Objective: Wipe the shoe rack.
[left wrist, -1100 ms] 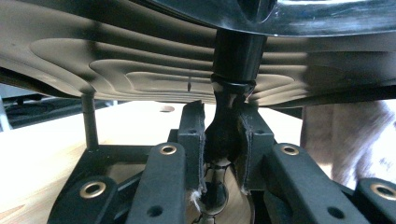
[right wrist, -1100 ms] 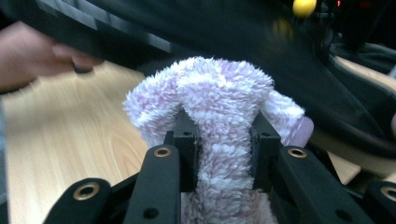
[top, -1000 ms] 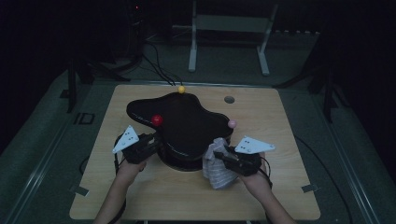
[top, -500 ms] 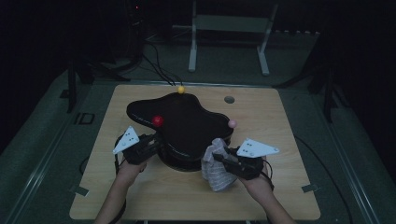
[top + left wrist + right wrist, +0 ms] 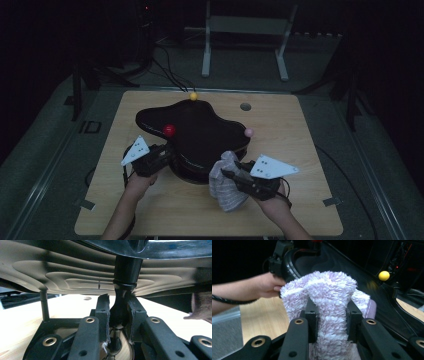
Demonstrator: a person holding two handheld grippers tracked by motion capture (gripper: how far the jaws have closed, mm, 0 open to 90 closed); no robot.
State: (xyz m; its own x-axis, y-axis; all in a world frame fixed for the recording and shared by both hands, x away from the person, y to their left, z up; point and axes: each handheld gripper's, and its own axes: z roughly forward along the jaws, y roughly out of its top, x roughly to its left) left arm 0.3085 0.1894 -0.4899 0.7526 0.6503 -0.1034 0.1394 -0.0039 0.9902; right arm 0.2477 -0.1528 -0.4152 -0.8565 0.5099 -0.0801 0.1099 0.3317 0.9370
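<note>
A glossy black, wavy-edged stand (image 5: 200, 132) sits mid-table with a red ball (image 5: 169, 130), a yellow ball (image 5: 193, 96) and a pink ball (image 5: 248, 132) on it. My left gripper (image 5: 170, 156) reaches in at the stand's left front edge. In the left gripper view it (image 5: 119, 312) is shut on a black post (image 5: 125, 272) under the stand's top. My right gripper (image 5: 227, 172) is at the front right edge, shut on a fluffy lilac-white cloth (image 5: 225, 187). The cloth (image 5: 329, 290) bulges up between the jaws (image 5: 331, 312) and touches the stand's rim.
The wooden table (image 5: 280, 125) carries a small grey disc (image 5: 245, 106) at the back. A thin second post (image 5: 44, 305) stands under the stand. The other hand (image 5: 265, 286) shows beyond the cloth. Dark floor, cables and a metal frame lie behind the table.
My right gripper has shifted a little with the cloth, lifting slightly along the stand's front edge. The left gripper has stayed where it was.
</note>
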